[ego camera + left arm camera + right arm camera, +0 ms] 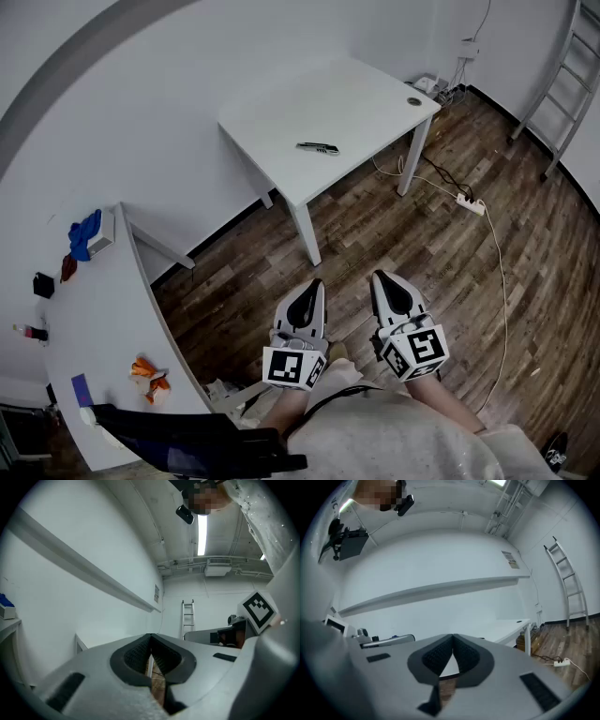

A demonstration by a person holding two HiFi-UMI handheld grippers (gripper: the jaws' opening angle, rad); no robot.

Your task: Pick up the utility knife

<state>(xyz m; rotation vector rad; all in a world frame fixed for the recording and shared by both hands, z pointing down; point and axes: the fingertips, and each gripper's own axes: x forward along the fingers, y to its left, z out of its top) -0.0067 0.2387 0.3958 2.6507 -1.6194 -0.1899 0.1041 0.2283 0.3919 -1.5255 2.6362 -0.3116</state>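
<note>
The utility knife [318, 148], dark with a light blade end, lies flat near the middle of the white table [375, 94] across the room. My left gripper [309, 289] and my right gripper [385, 280] hover side by side over the wooden floor, well short of the table. Both point level toward it. The left gripper [151, 638] is shut with its tips touching and nothing between them. The right gripper [453, 638] is shut and empty too. In the right gripper view the white table [511, 627] shows beyond the jaws; the knife does not show there.
A long white counter [103, 319] at the left carries a blue cloth [84, 234], an orange object [148, 378] and small items. A power strip [471, 203] with a cable lies on the floor right of the table. A ladder [562, 75] leans at the far right.
</note>
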